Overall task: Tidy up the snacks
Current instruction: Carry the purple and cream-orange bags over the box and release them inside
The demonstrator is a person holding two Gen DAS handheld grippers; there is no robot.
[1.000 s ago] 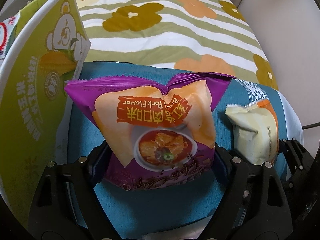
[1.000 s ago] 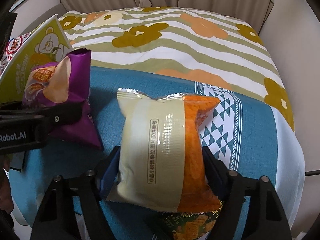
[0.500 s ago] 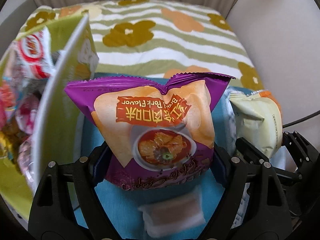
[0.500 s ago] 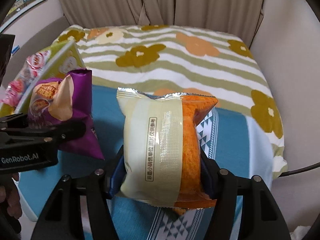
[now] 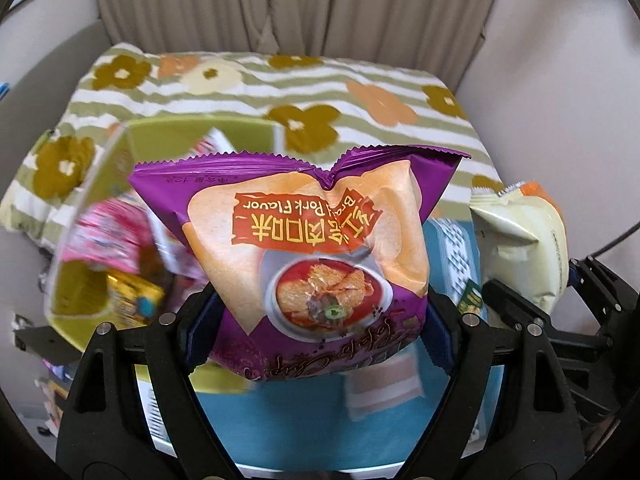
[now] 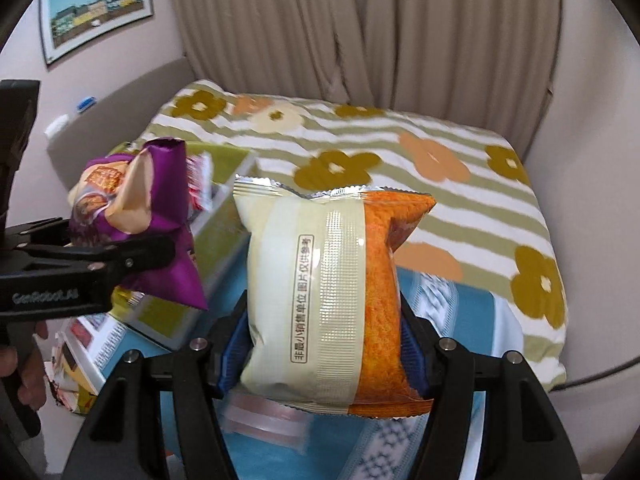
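A purple pork-flavour chip bag [image 5: 312, 240] hangs upside down in the air, and my left gripper [image 5: 320, 320] is shut on its lower part. It hovers over the right side of an open green snack box [image 5: 192, 132] that holds several packets. My right gripper [image 6: 324, 356] is shut on a cream-and-orange snack bag [image 6: 332, 288], held upright above the blue cloth [image 6: 460, 320]. From the right wrist view the purple bag [image 6: 136, 208] and the left gripper [image 6: 120, 252] are at the left, beside the green box [image 6: 224, 240]. The cream bag [image 5: 524, 248] shows at the right of the left wrist view.
A small clear-wrapped packet [image 6: 264, 416] lies on the blue cloth under the grippers. Striped flowered bedding [image 6: 400, 152] stretches behind, with curtains and walls beyond. A person's hand [image 6: 24, 364] holds the left gripper's handle. A framed picture [image 6: 96, 8] hangs on the left wall.
Both grippers have risen with their bags. The inside of the green box has come into view under the purple bag. The small clear packet now shows on the cloth below.
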